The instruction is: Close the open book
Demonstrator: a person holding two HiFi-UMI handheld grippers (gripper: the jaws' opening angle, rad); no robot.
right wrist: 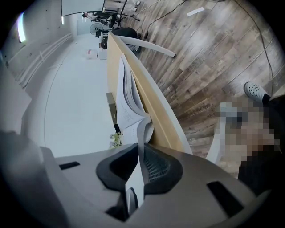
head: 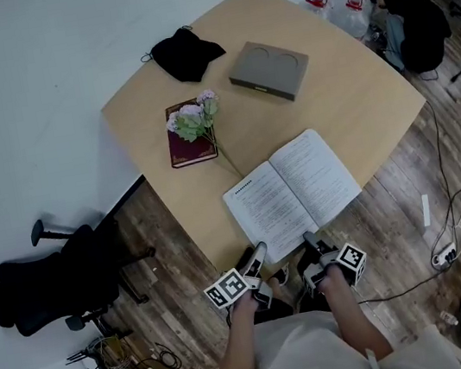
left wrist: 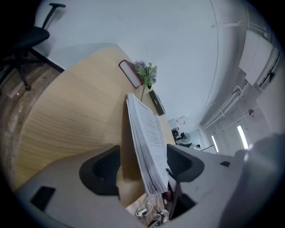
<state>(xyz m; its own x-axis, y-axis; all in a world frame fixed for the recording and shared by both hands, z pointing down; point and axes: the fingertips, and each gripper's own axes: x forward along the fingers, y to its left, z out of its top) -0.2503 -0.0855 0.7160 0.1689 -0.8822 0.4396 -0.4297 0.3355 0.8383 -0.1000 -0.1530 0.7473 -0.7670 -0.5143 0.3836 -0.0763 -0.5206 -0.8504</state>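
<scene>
Closest in, the right gripper (right wrist: 140,168) has its fingers narrowed to a slit and is pinching a thin edge of the book (head: 293,191). It could be one leaf or the cover, I can't tell. The left gripper (left wrist: 142,167) is spread wide. The book's left stack of pages stands between its fingers, nearer the right-hand one, and isn't squeezed.

The book lies open just past both sets of fingertips, at the near edge of the table (head: 357,105).

My worry is how thin that right pinch is. Swinging it over could crease or tear a leaf, or pages could fan out of the wide left fingers.

Only the gripper views show those grips. The head view alone shows the whole spread, and further beyond the fingertips a red book (head: 191,144) under flowers (head: 195,117), a grey box (head: 269,69) and a black cloth (head: 185,53).
</scene>
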